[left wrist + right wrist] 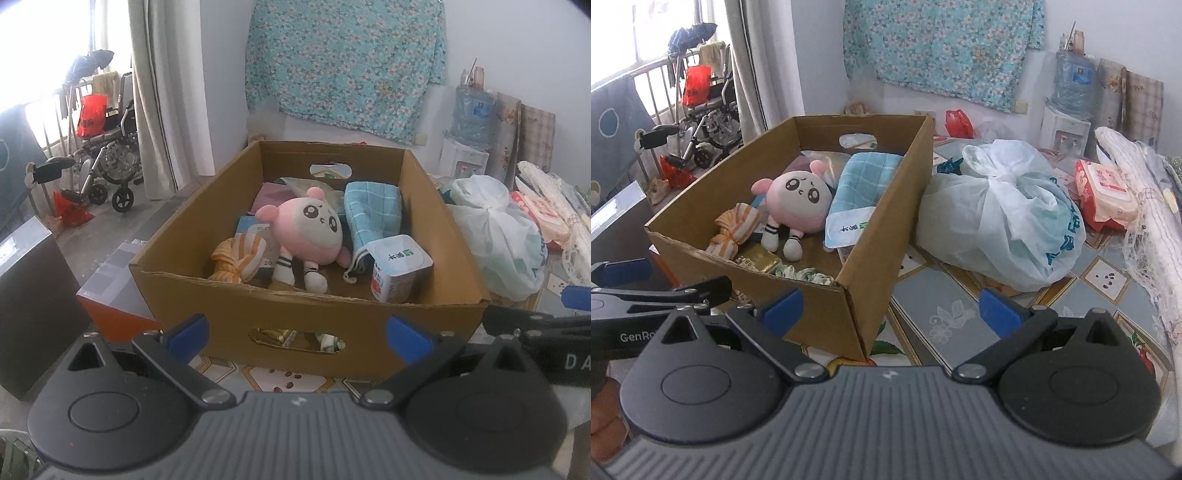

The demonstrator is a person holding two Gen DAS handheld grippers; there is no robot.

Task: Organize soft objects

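- The left gripper (298, 334) hung in front of the near wall of the cardboard box (369, 314), with its two blue fingers wide apart and nothing between them.
- The right gripper (890, 310) stood at the near right corner of the same box (871, 288), also with the fingers spread wide and empty.
- The pink plush toy (306, 230) lay inside the box, in the middle, beyond the near wall and well apart from both grippers.
- Just left of the toy lay an orange striped cloth (236, 258), knotted, near the front wall.
- A blue checked towel (371, 214) leaned at the right of the toy, and a small white carton (399, 271) stood in the front right corner.
- In the right wrist view a green patterned cloth (803, 275) was seen close behind the near wall.
- A tied white plastic bag (1001, 214) rested on the table (945, 317), touching the right side of the box.
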